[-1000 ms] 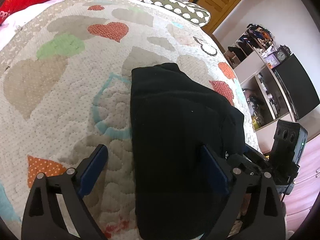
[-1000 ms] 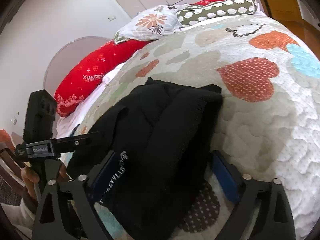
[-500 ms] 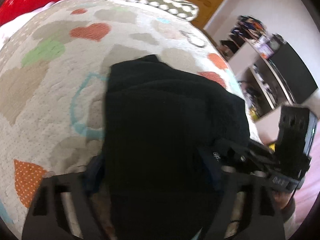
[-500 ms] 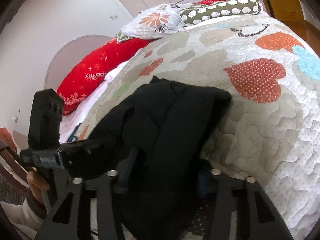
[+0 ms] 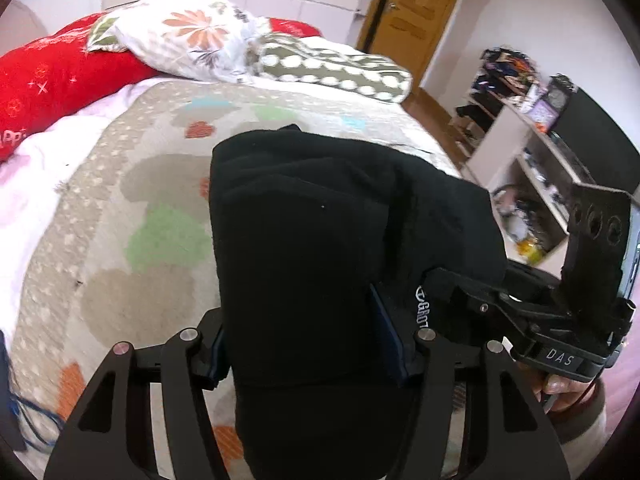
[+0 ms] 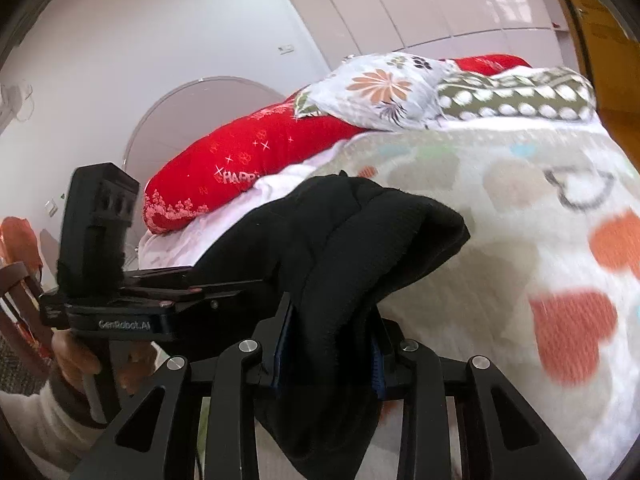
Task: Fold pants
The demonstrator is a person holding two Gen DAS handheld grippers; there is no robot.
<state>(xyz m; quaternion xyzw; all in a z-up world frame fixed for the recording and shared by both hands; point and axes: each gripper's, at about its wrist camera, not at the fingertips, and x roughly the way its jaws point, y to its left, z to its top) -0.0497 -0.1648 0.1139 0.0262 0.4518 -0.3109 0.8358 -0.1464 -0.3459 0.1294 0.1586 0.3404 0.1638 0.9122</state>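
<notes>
Room: a bedroom with a quilted heart-print bed cover [image 5: 120, 208], a red pillow [image 6: 248, 160], a floral pillow [image 5: 192, 44], a dotted pillow [image 5: 340, 68], a wooden door [image 5: 416, 20] and a cluttered shelf [image 5: 532, 160].
Pants: the black folded pants [image 5: 320, 240] hang between my two tools, lifted off the bed cover at my end; whether the far end rests on it, I cannot tell.
Left: my left gripper [image 5: 304, 344] has its fingers [image 5: 386, 332] closing on the bundle's near edge, cloth pinched between them.
Right: my right gripper [image 6: 328, 344] has its fingers [image 6: 282, 340] narrow and closing on a thick fold of the same cloth.
Hands: my left hand [image 6: 80, 364] grips its handle.
</notes>
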